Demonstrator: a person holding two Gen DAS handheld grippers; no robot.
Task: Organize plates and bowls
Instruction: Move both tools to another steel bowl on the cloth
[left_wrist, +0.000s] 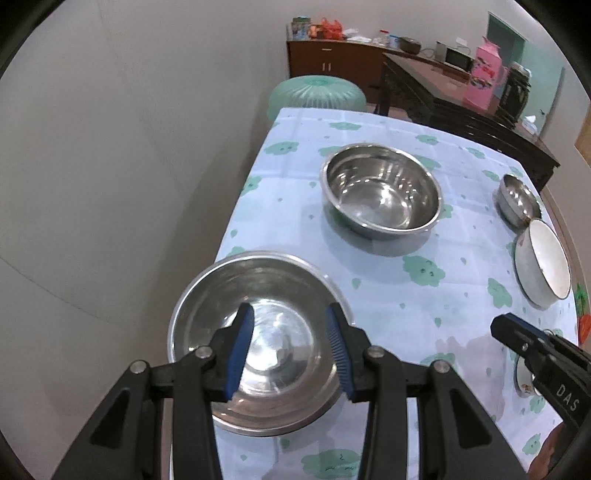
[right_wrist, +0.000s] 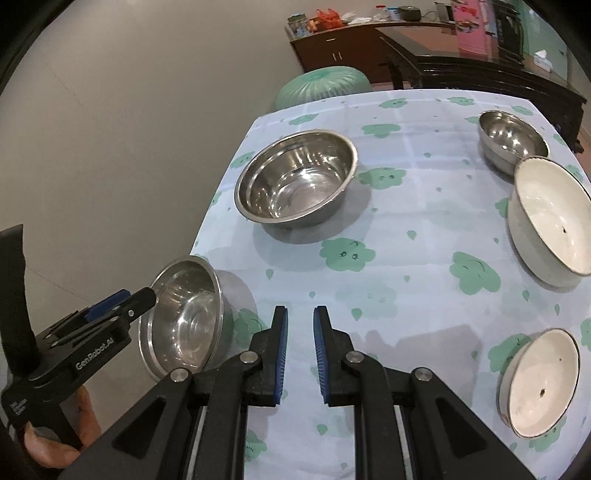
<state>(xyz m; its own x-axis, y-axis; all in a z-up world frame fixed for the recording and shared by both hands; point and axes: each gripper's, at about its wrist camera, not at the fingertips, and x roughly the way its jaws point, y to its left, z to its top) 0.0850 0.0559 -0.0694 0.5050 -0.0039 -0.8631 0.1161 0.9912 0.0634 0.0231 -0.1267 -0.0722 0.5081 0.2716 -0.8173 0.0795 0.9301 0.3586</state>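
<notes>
Bowls number five around the large steel bowl (right_wrist: 296, 178): three steel, two white enamel. My left gripper (left_wrist: 290, 352), jaws apart, seemingly hovers over the near steel one (left_wrist: 255, 339); my right gripper (right_wrist: 300, 354) stands slightly parted, empty.

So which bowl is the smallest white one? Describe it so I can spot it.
Start at the cloud-print tablecloth. On its right side sit a big white bowl and, nearer the camera, the small white bowl. It is the shallowest and has a dark speck inside.
</notes>
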